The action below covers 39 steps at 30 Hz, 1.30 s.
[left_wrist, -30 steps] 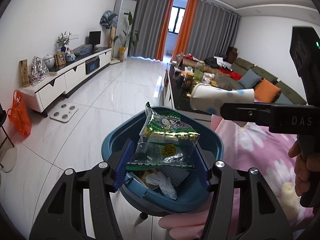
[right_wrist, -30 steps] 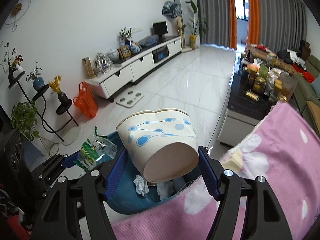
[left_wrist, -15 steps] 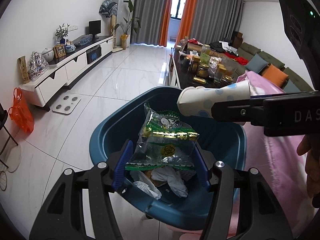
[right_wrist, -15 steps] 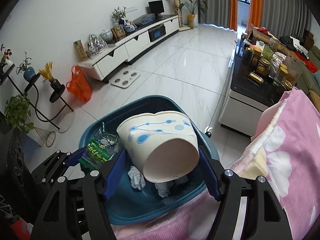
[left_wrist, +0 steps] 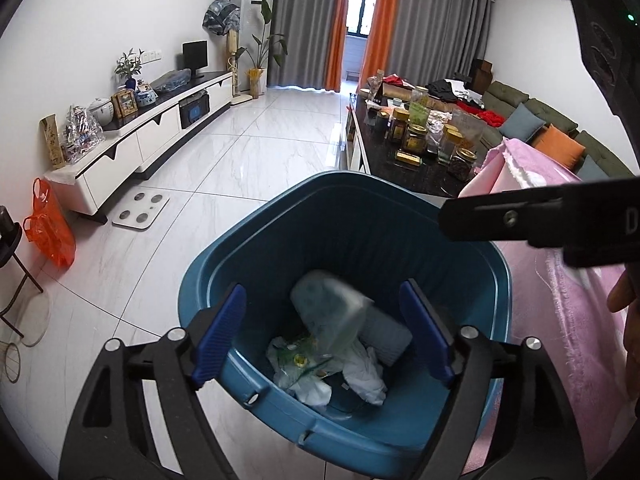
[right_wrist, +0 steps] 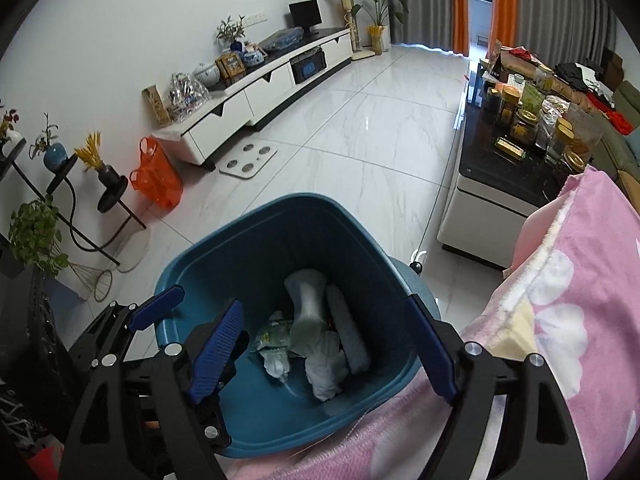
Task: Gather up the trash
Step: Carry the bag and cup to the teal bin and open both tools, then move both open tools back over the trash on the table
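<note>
A blue plastic bin point(left_wrist: 280, 240) is seen from above, standing on the pale tiled floor point(left_wrist: 248, 160) just beside a pink flowered blanket point(right_wrist: 560, 300) that lies against its right-hand rim. Inside the bin, trash is heaped on the bottom. A paper cup point(left_wrist: 328, 304) lies blurred and tilted near the middle, with a grey roll-shaped piece point(right_wrist: 348, 336) alongside it towards the right wall. Under and in front of the cup, a green snack wrapper point(left_wrist: 300, 360) is seen among crumpled white tissues point(left_wrist: 364, 372), closer to the near wall.

The left gripper point(left_wrist: 320, 336) is held over the near rim of the bin; its jaws have just been opening and stand wide apart, with nothing clamped between them. The right gripper point(right_wrist: 324, 356) is likewise held above the near rim beside the blanket, its jaws also just opened and spread, nothing being pressed by the blue pads.

Beyond the bin, a dark coffee table point(left_wrist: 400, 168) is crowded with glass jars point(left_wrist: 416, 140) at its near end.
</note>
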Available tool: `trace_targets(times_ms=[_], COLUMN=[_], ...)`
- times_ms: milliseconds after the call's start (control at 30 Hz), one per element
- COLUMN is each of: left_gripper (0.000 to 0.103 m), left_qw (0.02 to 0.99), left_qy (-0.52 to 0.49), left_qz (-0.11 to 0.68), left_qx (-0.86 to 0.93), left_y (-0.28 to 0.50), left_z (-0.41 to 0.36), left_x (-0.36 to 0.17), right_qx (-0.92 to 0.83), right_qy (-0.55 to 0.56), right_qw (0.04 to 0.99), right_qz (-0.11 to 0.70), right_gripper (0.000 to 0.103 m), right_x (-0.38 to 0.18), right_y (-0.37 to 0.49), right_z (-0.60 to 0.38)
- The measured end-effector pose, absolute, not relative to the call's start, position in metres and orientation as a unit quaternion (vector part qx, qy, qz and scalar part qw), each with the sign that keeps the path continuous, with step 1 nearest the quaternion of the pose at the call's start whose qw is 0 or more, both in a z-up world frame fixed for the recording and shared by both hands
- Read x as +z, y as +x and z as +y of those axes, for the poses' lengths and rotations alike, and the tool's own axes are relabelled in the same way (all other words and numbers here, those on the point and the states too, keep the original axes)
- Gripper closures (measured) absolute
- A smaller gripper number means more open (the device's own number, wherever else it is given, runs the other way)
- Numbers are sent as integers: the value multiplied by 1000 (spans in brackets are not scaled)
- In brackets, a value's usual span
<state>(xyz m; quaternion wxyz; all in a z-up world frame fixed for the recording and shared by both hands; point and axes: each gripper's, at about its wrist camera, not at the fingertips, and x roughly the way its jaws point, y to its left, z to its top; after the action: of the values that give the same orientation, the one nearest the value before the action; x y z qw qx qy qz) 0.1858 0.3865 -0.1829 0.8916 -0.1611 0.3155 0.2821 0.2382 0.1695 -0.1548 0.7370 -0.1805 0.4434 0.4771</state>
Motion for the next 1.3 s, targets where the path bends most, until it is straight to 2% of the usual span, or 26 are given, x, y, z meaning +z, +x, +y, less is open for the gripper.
trace_targets(times_ms=[400, 500, 667, 967, 1300], left_gripper=[6, 6, 6, 6, 6], left_qw=[905, 908, 914, 940, 967], left_qy=[-150, -139, -131, -108, -97], left_qz=[257, 240, 211, 143, 118], left_qx=[305, 314, 322, 289, 205], left_y=[137, 117, 83, 34, 23], left_z=[377, 367, 346, 273, 175], left_x=[-131, -111, -76, -8, 23], right_qx=[496, 504, 508, 491, 417], right_qy=[-134, -120, -99, -65, -41], right_qw=[770, 779, 797, 833, 893], right_qz=[378, 354, 310, 246, 161], right_gripper=[21, 13, 7, 7, 7], right_x=[-103, -88, -69, -47, -41], right_y=[217, 206, 181, 140, 107], right_z=[119, 100, 56, -29, -148])
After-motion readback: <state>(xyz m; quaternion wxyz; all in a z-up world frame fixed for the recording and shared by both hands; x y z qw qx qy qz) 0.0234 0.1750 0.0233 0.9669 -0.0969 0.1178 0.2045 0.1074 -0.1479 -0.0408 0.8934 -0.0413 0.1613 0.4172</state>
